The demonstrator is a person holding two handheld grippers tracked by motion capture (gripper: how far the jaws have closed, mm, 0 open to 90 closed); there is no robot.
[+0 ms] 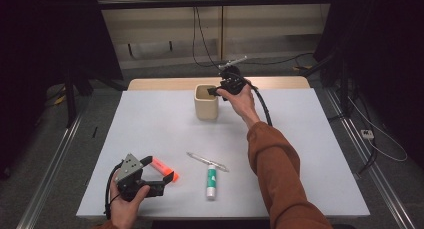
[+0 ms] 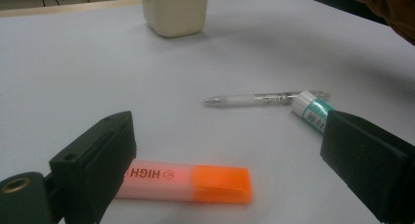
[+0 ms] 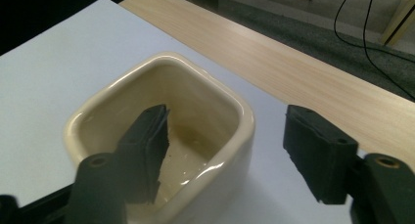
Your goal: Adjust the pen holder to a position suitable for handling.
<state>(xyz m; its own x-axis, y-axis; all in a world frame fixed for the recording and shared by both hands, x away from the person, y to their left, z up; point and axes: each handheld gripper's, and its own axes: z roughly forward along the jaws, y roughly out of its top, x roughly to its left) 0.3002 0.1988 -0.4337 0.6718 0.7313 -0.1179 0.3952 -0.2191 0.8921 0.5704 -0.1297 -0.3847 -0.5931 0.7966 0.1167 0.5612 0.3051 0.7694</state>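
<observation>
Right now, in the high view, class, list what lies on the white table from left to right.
Left gripper → orange highlighter → clear pen → glue stick; farther back, the cream cup → right gripper.

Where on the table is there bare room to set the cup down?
Free: the wide stretch between the cup and the pen, and the whole right side beyond the sleeve. Crowded: the near edge, where highlighter, pen and glue stick lie beside the left tool.
</observation>
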